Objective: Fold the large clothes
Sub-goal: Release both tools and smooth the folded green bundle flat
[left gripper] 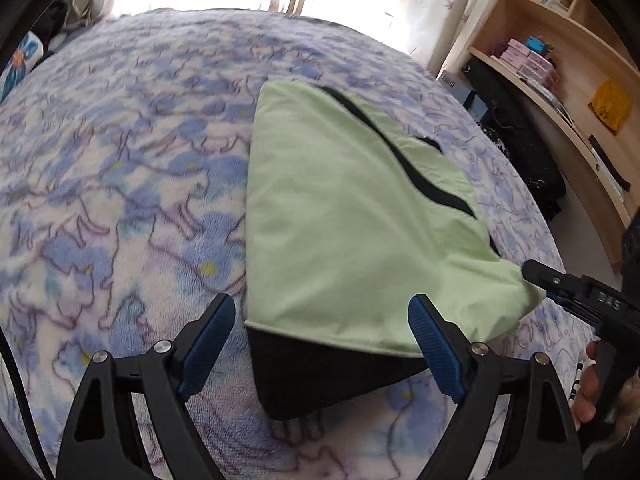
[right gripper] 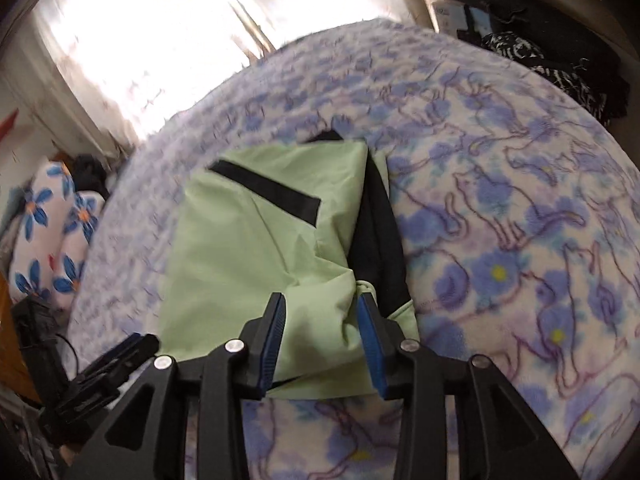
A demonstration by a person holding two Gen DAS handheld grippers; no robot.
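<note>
Green-and-black jacket (left gripper: 340, 216) is lying folded on the fleece bed blanket (left gripper: 120, 184), right ahead of both tongs. Left tongs (left gripper: 322, 344) are spread wide apart, straddling its near black hem without touching it. Right tongs (right gripper: 322, 344) are partly apart too, with the bunched green corner sitting between the pads.

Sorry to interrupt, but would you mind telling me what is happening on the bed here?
A person with a handheld gripper in each hand is folding a light green and black garment on a blue floral blanket. The garment already lies in a compact fold. The left gripper is open above its near edge. The right gripper, jaws apart, straddles green fabric at the near corner.
</note>
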